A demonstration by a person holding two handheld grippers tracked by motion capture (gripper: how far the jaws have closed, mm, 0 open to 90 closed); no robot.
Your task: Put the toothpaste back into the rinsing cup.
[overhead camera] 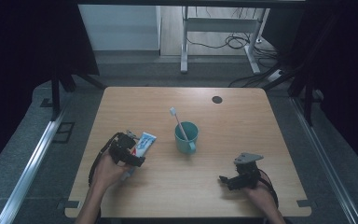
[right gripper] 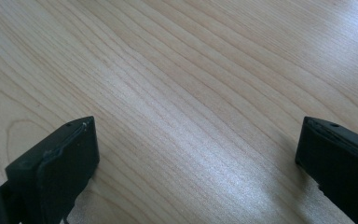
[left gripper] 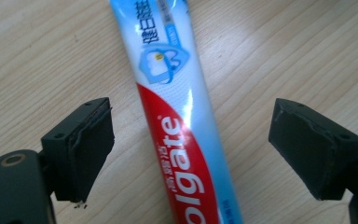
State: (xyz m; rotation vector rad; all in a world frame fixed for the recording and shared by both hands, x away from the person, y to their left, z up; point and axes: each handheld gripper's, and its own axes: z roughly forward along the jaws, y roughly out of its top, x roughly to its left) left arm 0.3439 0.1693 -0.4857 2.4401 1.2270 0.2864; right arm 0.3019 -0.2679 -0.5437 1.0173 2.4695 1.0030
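Observation:
A Colgate toothpaste tube (overhead camera: 144,143) (left gripper: 179,121), red, white and blue, lies flat on the wooden table (overhead camera: 242,126) left of centre. My left gripper (overhead camera: 129,156) (left gripper: 191,149) hovers over it, open, one jaw on each side of the tube without touching it. A teal mug (overhead camera: 187,136) stands mid-table with a pink toothbrush (overhead camera: 178,122) leaning in it. Near the front right, my right gripper (overhead camera: 230,181) (right gripper: 196,163) rests open over bare wood, nothing between its jaws.
A dark round grommet (overhead camera: 217,99) sits in the table's far edge. Beyond the table are a white desk frame (overhead camera: 223,32) and cables on the floor. Metal rails run along both sides of the table.

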